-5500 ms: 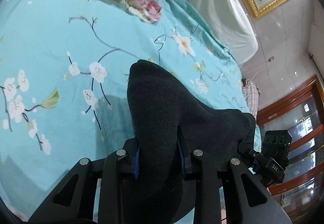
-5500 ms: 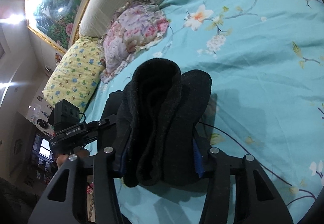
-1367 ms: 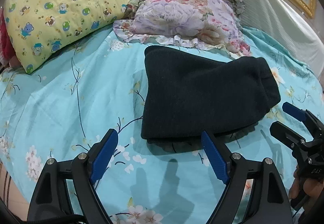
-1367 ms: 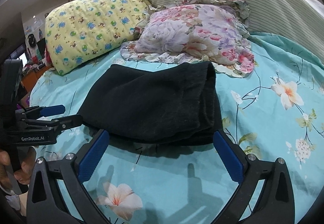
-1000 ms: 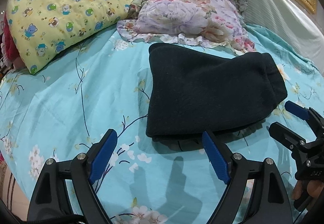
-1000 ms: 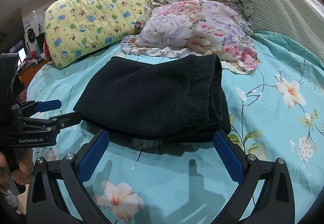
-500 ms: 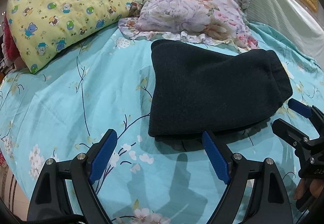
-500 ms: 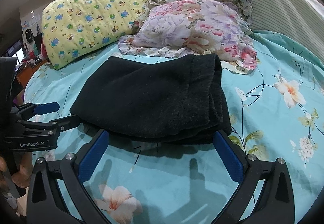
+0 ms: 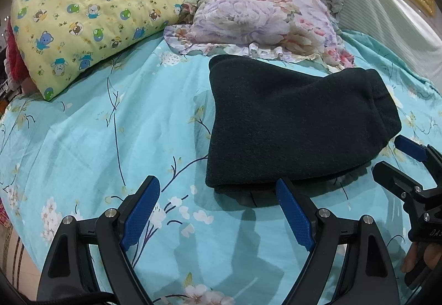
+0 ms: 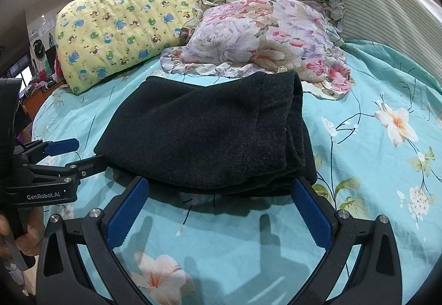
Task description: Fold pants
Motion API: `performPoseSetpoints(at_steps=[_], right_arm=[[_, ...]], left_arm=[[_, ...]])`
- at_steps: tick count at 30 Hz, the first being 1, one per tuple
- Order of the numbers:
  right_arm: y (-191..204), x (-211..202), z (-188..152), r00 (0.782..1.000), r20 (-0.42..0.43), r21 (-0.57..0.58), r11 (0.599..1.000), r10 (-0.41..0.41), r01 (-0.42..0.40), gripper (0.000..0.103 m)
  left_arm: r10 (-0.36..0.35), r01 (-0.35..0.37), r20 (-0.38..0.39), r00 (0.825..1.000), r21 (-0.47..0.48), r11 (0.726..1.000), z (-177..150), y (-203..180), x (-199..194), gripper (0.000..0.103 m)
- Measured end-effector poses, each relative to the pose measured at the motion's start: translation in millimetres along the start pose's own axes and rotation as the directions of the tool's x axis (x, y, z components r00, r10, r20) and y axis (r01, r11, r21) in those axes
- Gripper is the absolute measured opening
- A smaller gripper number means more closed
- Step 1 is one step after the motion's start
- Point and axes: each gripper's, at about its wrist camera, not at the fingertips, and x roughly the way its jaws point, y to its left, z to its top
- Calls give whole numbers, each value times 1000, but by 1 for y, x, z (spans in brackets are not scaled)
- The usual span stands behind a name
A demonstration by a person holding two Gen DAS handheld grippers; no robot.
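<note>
Released pants now folded; underlayers hidden

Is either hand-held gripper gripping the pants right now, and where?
Neither. The left hand-held gripper and right hand-held gripper are both open and empty; the folded black pants lie free on the bed.

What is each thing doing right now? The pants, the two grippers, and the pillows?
Pants: folded, lying flat on the bedsheet.
Left gripper: open, holding nothing.
Right gripper: open, holding nothing.
Yellow pillow: propped up.
Floral pillow: lying behind the pants.
</note>
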Motion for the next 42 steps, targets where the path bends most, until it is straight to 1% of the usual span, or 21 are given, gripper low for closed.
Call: performPoseSetpoints(at_steps=[7, 16, 36, 42], right_arm=[[-2, -2, 0, 1000, 4, 4, 1000, 0, 0, 102], [-2, -7, 4, 1000, 17, 3, 1000, -2, 2, 102], [0, -12, 15, 999, 45, -3, 1000, 1, -1, 102], [-1, -11, 16, 999, 43, 0, 1000, 0, 0, 102]], left_arm=[[1, -1, 2, 1000, 2, 1000, 0, -1, 0, 87], [4, -4, 24, 1000, 5, 1000, 4, -3, -7, 87], [-7, 7, 41, 999, 0, 1000, 18, -3, -8, 87], [-21, 21, 37, 999, 3, 1000, 21, -4, -6, 87]])
